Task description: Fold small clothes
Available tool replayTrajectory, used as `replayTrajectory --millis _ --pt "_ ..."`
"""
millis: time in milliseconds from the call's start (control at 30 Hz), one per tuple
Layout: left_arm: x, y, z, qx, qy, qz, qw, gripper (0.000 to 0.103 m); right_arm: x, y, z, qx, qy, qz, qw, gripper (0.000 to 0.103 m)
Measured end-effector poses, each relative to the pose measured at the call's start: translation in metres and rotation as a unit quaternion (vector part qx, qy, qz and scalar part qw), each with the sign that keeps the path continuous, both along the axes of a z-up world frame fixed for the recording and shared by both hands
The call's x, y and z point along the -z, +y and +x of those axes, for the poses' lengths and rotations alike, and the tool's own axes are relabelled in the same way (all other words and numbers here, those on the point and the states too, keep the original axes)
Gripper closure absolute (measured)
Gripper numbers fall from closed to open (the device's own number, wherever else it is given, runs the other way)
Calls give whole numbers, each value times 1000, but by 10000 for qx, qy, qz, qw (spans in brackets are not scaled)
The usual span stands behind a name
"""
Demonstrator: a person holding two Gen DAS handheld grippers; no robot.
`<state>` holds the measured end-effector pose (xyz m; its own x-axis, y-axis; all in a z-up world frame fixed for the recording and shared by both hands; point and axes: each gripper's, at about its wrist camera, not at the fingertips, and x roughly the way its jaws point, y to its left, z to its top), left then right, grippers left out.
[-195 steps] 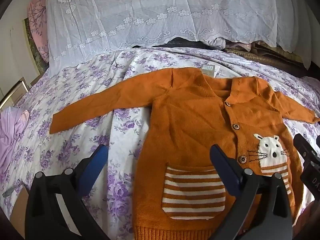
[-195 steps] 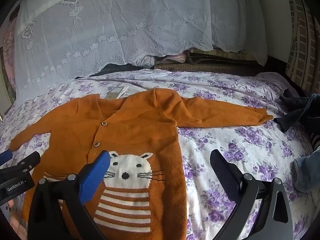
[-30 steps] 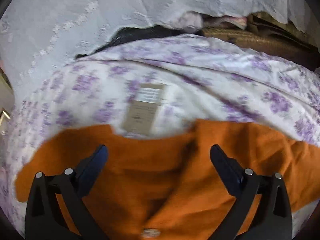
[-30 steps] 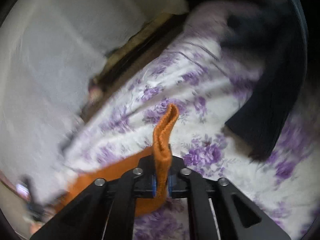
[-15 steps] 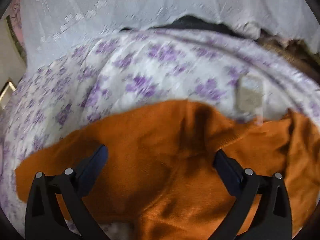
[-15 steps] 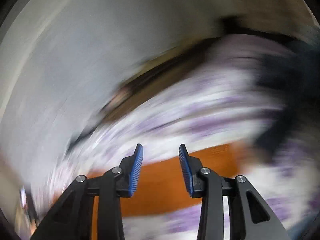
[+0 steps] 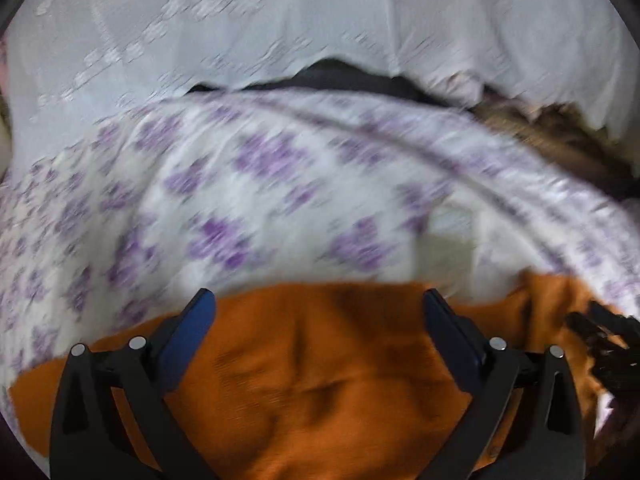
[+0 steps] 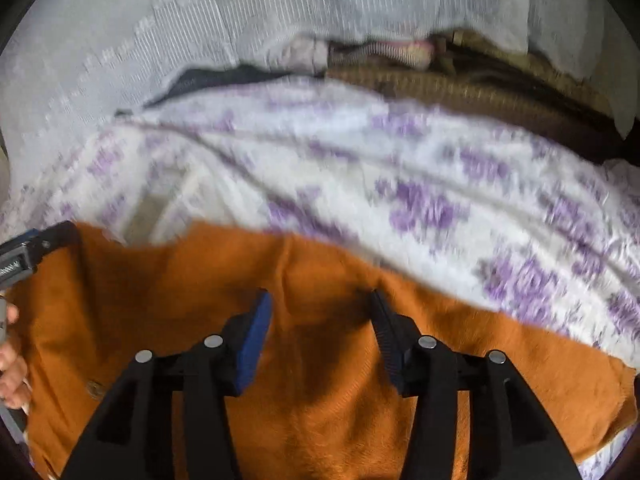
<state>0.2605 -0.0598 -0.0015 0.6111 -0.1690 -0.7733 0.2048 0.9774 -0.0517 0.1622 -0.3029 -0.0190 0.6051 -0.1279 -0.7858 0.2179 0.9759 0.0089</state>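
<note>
Cardigan (image 7: 320, 380), orange knit, lying flat on a bedspread (image 7: 240, 208) printed with purple flowers, filling the lower half of both views. Blurred by motion in both pictures, so fine detail hard to make out.

Left gripper (image 7: 319, 312) poised over the orange knit, jaws spread wide apart, nothing between them, blue pads on the inner faces. Whether touching the cloth or just above it, cannot tell. Knit between the jaws wrinkled into a few soft ridges.

Right gripper (image 8: 320, 312) likewise over the cardigan, jaws parted but closer together than the left pair, holding nothing. A raised crease in the knit running up from between the fingers toward the cardigan's far edge. One brown button (image 8: 95, 389) visible low at the left of the right wrist view.

Pale paper tag (image 7: 444, 248) on the bedspread just beyond the cardigan's far edge; print on it too smeared to read. Same tag faint in the right wrist view, also unreadable.

At the left border of the right wrist view, the body of the other gripper with a small white label, lettering blurred past reading, and bare fingers (image 8: 10, 364) beneath it.

White lace cloth (image 7: 280, 20) draped across the far side of the bed, a brown woven blanket (image 8: 480, 92) under its right part.
</note>
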Motion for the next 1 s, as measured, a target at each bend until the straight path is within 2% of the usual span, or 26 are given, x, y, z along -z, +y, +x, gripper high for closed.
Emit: replayTrajectory --millis 67,133,200,267,333,400,500,567,633,700,733,800,867,900,1000 --pt "0 0 2 -222 -111 393 9989 4 -6 6 5 -209 -128 189 9995 52" --pt "3 14 5 -491 -6 514 9975 4 -9 18 5 -480 -74 226 9986 52" --pt "10 30 7 -674 147 589 9959 4 -7 29 19 -593 75 51 9982 52" --pt "27 35 14 -714 322 1111 9907 4 5 38 34 -528 380 -196 9977 52" --pt "54 29 21 -656 553 1832 9793 4 23 39 52 -436 610 -131 9971 49" --pt "55 35 20 -753 489 1675 9818 4 17 37 45 -363 426 -33 9984 49" --pt "42 50 8 -1013 704 1111 9861 4 -3 39 10 -564 180 342 9977 49" --pt "29 55 -20 -799 549 870 9915 4 -13 48 -29 -762 53 296 9966 44" --pt "25 53 -58 -402 464 809 9948 4 -9 58 -68 -1043 119 156 9944 38" --pt "36 43 -95 74 530 996 9936 4 5 70 -101 -1290 367 -16 9910 36" --pt "46 38 -118 299 455 1379 9890 4 11 75 -111 -1360 435 -127 9897 34" --pt "49 35 -158 388 -143 1899 9809 4 14 84 -143 -1405 243 -618 9878 33" --pt "45 40 -182 464 -298 2111 9759 4 5 85 -169 -1370 87 -737 9878 33" --pt "42 43 -189 467 -271 2116 9759 4 0 84 -177 -1339 29 -659 9888 33" --pt "32 56 -223 467 -110 1621 9856 4 -4 83 -203 -1376 114 -379 9897 32"
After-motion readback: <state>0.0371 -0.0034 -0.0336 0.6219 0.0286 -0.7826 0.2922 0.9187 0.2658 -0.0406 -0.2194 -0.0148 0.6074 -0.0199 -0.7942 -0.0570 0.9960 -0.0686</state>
